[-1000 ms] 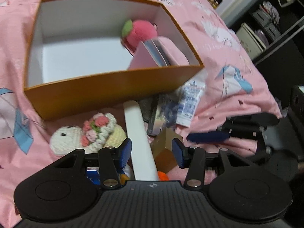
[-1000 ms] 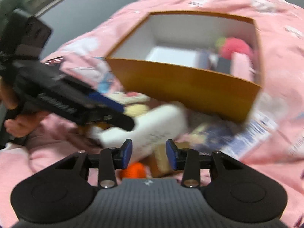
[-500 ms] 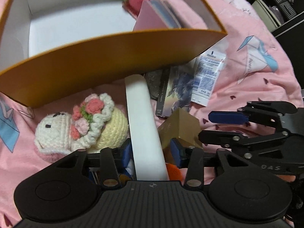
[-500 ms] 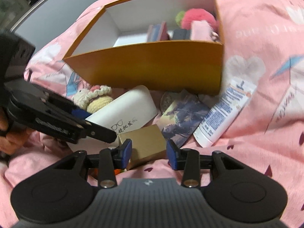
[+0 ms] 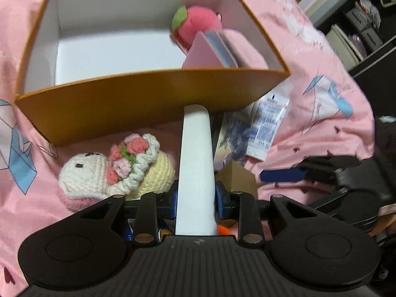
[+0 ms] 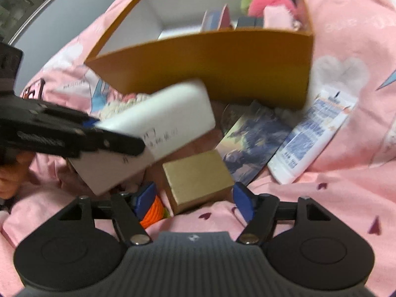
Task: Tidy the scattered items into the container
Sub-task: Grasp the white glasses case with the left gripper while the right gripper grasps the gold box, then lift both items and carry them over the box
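Note:
The orange box (image 5: pixel 138 99) with white inside sits on the pink bedspread; it also shows in the right wrist view (image 6: pixel 222 59). It holds a pink plush (image 5: pixel 198 24) and small books (image 5: pixel 212 52). My left gripper (image 5: pixel 195 198) is shut on the white glasses case (image 5: pixel 196 163), lifted in front of the box; the case also shows in the right wrist view (image 6: pixel 158 128). My right gripper (image 6: pixel 194 200) is open with its jaws either side of a small gold box (image 6: pixel 198 175). A crochet doll (image 5: pixel 116 168), a card (image 6: pixel 252 136) and a white tube (image 6: pixel 311 133) lie by the box.
An orange item (image 6: pixel 153 212) lies under the right gripper's left finger. Dark shelving (image 5: pixel 358 24) stands beyond the bed at the right. A grey wall (image 6: pixel 61 24) is at the far left in the right wrist view.
My left gripper closed on the white glasses case and raised it off the bed. My right gripper opened wider and moved around the gold box.

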Available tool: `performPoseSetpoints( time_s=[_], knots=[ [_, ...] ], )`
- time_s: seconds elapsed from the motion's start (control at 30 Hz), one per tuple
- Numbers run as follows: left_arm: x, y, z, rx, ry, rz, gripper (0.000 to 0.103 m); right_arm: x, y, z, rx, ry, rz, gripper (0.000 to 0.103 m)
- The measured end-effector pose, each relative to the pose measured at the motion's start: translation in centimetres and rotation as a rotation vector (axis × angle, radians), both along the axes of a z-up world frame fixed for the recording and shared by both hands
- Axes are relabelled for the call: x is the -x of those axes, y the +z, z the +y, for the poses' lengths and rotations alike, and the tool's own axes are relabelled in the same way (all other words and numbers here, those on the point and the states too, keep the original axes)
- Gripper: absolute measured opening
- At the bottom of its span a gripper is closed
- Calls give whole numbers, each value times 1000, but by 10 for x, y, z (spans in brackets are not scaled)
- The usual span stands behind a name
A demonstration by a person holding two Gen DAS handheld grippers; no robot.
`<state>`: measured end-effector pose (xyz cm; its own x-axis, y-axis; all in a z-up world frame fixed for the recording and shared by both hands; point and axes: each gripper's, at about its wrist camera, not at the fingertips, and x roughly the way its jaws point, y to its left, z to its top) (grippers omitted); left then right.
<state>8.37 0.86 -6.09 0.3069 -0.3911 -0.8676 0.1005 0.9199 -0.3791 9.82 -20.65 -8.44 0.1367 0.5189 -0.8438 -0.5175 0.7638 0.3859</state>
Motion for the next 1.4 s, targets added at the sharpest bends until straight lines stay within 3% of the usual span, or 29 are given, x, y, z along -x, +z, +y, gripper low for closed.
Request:
performPoseSetpoints(
  time_s=[0.2, 0.47, 0.6, 0.8, 1.03, 1.4],
  knots=[
    [12, 11, 7, 64, 28, -62, 32, -8, -28, 1, 10, -43, 56, 75],
    [23, 25, 16, 106, 64, -105, 32, 2, -14, 4, -23, -22, -35, 64],
    [27, 28, 19, 115, 82, -118, 32, 0, -9, 13, -51, 0, -58, 64],
    [32, 34, 23, 141, 99, -140, 32, 1, -13, 27, -13, 29, -72, 63],
    [34, 51, 31, 187, 125, -193, 32, 8, 22, 9, -48, 2, -134, 62],
    [15, 85, 49, 198, 197, -311, 32, 0, 112, 4, -178, 15, -335, 62]
  ],
)
